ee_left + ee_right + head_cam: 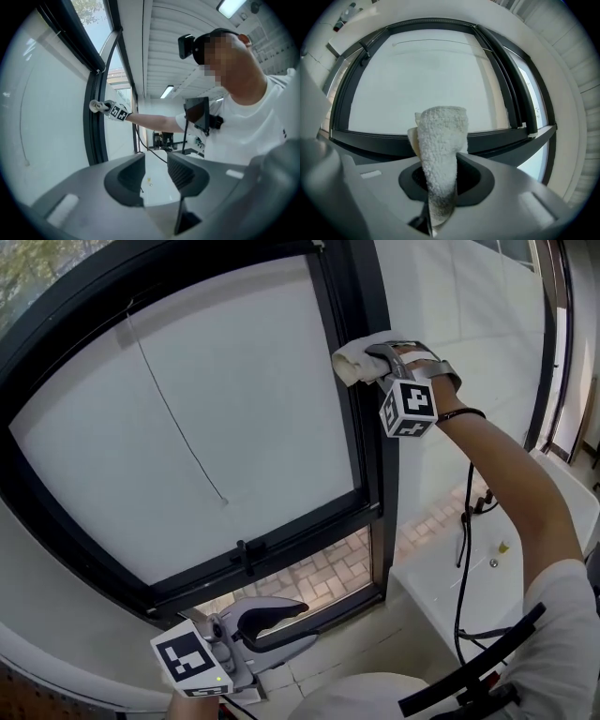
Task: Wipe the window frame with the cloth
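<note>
The window frame [364,418] is black, with a white blind behind the glass. My right gripper [377,356] is raised to the upright frame bar and is shut on a rolled white cloth [351,361], whose end presses on that bar. In the right gripper view the cloth [440,140] stands up out of the shut jaws, with the frame bar [370,139] just beyond it. My left gripper [275,614] hangs low by the bottom rail, open and empty. The left gripper view shows its jaws apart [155,174], and the cloth [95,106] far off on the frame [95,136].
A thin blind cord [178,418] hangs across the white blind. A white ledge [441,582] lies to the right of the frame, with a black cable [464,540] hanging over it. Paving [314,577] shows through the lower pane. The person's torso [243,131] fills the left gripper view's right.
</note>
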Demonstrator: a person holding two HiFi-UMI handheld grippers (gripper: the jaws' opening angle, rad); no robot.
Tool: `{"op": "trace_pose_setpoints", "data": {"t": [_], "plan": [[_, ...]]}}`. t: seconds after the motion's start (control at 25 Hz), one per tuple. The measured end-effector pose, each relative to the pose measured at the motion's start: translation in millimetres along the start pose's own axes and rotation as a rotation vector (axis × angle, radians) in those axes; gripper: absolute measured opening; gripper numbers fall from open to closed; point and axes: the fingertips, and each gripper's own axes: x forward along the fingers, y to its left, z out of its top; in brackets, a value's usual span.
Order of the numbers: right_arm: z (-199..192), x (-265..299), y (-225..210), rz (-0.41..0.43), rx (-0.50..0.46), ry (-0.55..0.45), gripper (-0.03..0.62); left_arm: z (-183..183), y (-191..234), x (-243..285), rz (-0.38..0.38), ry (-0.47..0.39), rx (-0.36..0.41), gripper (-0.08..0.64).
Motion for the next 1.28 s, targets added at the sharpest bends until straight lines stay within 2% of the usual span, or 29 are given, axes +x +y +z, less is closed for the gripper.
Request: {"op": "trace_pose_setpoints", "data": {"t": [0.4,0.64,1.04,1.28], "plan": [[-8,-20,125,0.109,0.092,-0.001,0.072,-14,-5,-10,0.030,0.024,0.005,0.166],[-11,-33,205,0.177,0.118,0.000,0.072,-21,0,-14,0.061,0.022,-0.025,0.166],[-19,-59,356,0.343,0.161,0.026,0.072,-36,4,-7,0.111,0.049,-0.062,0.166],[-23,-71,433,0.440,0.172,0.060,0.072,-45,5,-8,0.134,0.070,-0.093,0.166]]}}
